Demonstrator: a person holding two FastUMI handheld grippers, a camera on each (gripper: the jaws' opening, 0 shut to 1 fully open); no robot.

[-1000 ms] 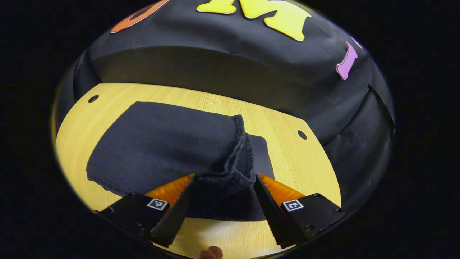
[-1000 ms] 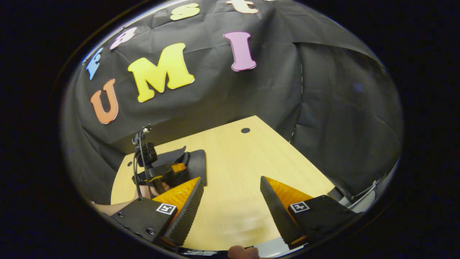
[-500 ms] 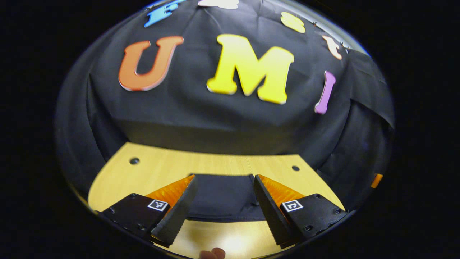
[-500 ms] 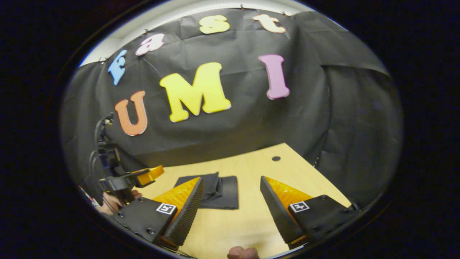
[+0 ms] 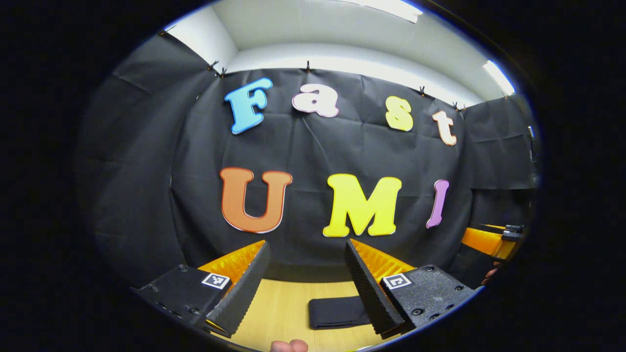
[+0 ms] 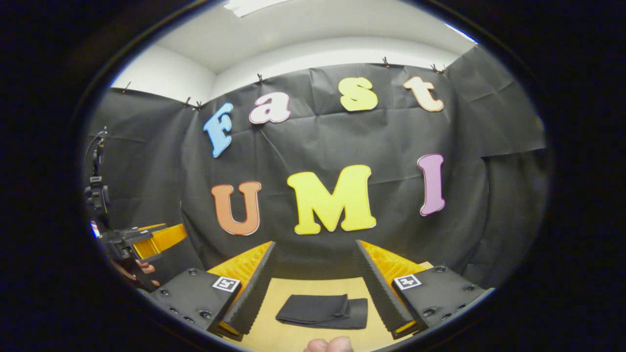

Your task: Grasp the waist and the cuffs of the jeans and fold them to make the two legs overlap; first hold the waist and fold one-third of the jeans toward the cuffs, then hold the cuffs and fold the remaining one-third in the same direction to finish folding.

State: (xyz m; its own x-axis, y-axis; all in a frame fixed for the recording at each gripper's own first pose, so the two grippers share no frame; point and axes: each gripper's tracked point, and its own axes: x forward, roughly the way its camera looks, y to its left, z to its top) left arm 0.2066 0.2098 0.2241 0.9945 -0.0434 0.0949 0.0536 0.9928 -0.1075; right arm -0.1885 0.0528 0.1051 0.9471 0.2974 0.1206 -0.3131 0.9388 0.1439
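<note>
- Jeans (image 6: 320, 311) folded into a compact dark bundle, flat on the wooden bench (image 6: 293, 337), seen low in the right gripper view between that gripper's own fingers but well beyond them.
- Same bundle in the left gripper view (image 5: 337, 313), lay on the bench (image 5: 279, 313) with its right end hidden behind the right-hand finger.
- Left gripper (image 5: 305, 247) held clear of the jeans, fingers spread apart with nothing between them, aimed mostly at the booth's cloth wall.
- Right gripper (image 6: 315, 247) likewise held clear of the cloth, fingers parted and empty, tilted toward the wall.
- Left gripper also visible at the left edge of the right gripper view (image 6: 142, 242), off to the side of the bundle, with fingers of a hand (image 6: 142, 269) wrapped below it and a cable rising above.
- Part of the right gripper at the right edge of the left gripper view (image 5: 491, 240), well apart from the jeans.
- Fingertip at the bottom edge of each view (image 5: 289, 346) (image 6: 328, 344).
- White ceiling (image 5: 332, 29) above the wall.
</note>
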